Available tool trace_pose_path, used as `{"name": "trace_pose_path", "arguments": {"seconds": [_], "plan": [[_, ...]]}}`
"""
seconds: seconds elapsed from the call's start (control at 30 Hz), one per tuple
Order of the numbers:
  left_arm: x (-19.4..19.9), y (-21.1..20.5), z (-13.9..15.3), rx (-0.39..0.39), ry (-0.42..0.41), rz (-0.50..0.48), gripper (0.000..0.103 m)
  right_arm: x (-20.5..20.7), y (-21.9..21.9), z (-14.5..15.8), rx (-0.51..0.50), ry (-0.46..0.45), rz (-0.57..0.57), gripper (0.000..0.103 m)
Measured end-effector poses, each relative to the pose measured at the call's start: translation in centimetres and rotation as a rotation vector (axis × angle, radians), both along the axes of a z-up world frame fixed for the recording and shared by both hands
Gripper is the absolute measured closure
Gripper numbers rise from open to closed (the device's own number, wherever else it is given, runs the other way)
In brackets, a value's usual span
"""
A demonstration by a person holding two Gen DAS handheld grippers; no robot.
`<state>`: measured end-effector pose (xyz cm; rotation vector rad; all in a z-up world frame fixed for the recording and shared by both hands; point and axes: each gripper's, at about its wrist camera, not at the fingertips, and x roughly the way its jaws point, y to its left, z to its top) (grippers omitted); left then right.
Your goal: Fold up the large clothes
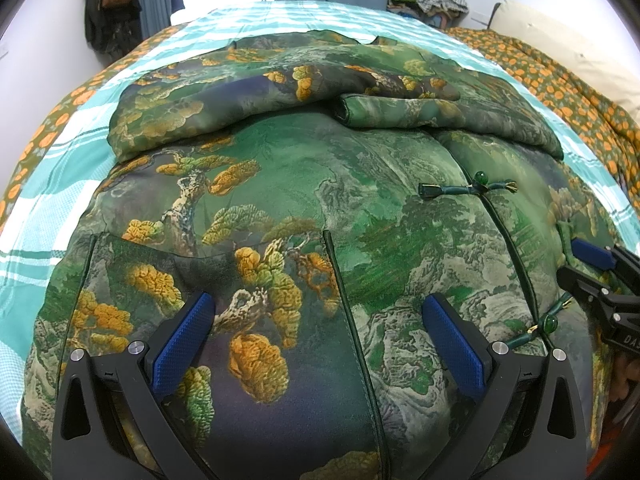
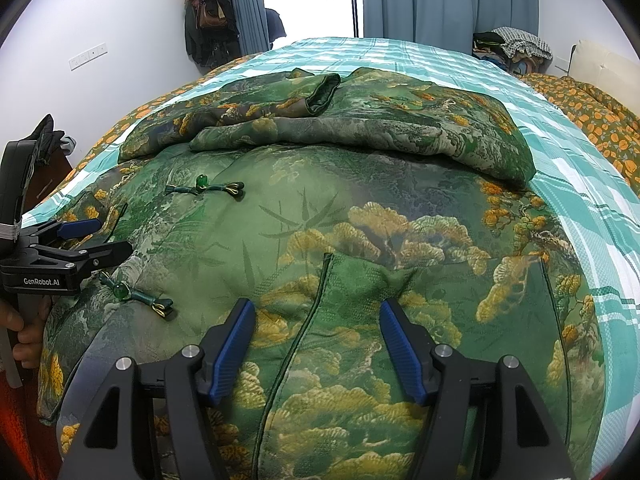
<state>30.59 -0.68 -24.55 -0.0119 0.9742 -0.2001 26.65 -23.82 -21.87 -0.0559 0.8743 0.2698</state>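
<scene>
Item: padded green landscape-print jacket (image 1: 280, 184), sleeves folded across, on bed (image 1: 48, 184). Left gripper (image 1: 318, 320) and right gripper (image 2: 318, 322) spread, grasping nothing. Next, likely: pinch hem, fold upward.

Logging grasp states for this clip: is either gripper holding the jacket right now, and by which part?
Nothing is held. The left gripper and right gripper are both open above the jacket, near its hem end, with no fabric between the fingers.

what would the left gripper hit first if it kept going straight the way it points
Probably the padded green jacket right under its open fingers; further along, the folded-over sleeves. The left gripper holds nothing. Depth is unclear.
</scene>
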Motion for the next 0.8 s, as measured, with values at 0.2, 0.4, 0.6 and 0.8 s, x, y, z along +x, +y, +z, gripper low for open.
{"name": "trace_pose_path", "arguments": {"seconds": [0.2,0.4,0.6,0.8], "plan": [[0.0,0.2,0.0,0.001,0.002,0.0,0.001,-0.1,0.1,0.0,-0.002,-0.002,-0.001,0.036],[-0.4,0.8,0.2,0.006,0.009,0.004,0.001,-0.1,-0.1,0.0,-0.003,-0.002,-0.003,0.037],[-0.7,0.9,0.4,0.016,0.015,0.005,0.001,-0.2,0.0,0.0,-0.003,-0.002,-0.002,0.037],[-1.1,1.1,0.8,0.021,0.047,0.002,0.001,-0.1,-0.1,0.1,-0.002,0.005,-0.003,0.037]]}}
